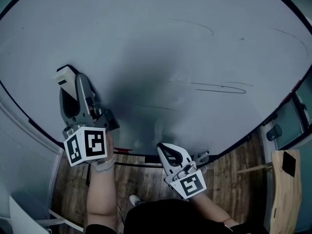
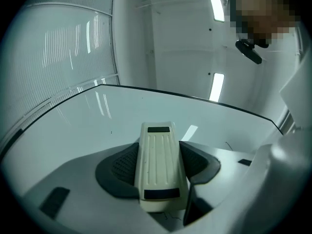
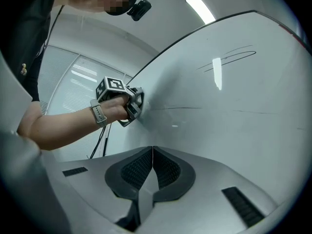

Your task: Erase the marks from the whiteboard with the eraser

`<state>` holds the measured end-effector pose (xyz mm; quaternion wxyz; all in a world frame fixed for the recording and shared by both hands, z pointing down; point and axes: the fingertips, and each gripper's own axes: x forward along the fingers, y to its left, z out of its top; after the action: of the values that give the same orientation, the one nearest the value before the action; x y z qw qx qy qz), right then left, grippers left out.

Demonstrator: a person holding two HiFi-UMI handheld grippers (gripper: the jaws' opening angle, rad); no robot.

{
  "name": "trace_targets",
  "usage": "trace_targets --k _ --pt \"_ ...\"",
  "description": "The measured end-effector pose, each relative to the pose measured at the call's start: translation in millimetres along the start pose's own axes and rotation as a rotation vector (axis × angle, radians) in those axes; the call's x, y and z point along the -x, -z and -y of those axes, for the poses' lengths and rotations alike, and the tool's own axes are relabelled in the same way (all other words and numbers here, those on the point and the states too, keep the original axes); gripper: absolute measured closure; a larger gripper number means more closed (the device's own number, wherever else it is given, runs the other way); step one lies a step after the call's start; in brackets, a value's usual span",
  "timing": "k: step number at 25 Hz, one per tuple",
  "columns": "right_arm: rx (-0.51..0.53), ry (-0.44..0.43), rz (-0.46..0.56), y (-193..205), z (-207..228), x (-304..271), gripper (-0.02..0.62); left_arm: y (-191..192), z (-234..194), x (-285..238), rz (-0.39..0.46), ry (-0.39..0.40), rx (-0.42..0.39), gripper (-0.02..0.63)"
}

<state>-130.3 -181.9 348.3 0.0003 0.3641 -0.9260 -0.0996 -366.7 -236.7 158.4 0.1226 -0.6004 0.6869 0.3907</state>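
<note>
No legible text, nos. or brand names in any view, whiteboard (image 1: 146,38) carries loose pen strokes (image 1: 219,87) only, no words, cube (image 1: 86,145) on left gripper (image 1: 67,77) and cube (image 1: 187,184) on right gripper (image 1: 165,152) show b/w square code patterns, no letters.

Whiteboard layout, seen from the head view.
Eraser (image 1: 65,75) sits in the left hand-held gripper (image 1: 73,87), against the left part of the whiteboard (image 1: 156,38). Marks (image 1: 219,88) lie to the right. The right hand-held gripper (image 1: 165,150) is by the lower edge.
</note>
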Motion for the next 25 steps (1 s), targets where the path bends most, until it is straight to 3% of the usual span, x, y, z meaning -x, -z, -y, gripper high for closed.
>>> trace_targets --k 4,12,18,25 --pt "-0.002 0.040 -0.012 3 17 17 0.566 9 29 8 -0.007 0.026 -0.028 0.345" --pt "0.005 0.123 -0.013 6 65 84 0.566 45 133 36 -0.010 0.110 -0.080 0.345" --pt "0.012 0.210 -0.039 14 114 155 0.566 75 233 57 0.005 0.179 -0.149 0.345" --pt "0.021 0.354 -0.063 18 170 244 0.566 105 347 84 -0.003 0.250 -0.140 0.345"
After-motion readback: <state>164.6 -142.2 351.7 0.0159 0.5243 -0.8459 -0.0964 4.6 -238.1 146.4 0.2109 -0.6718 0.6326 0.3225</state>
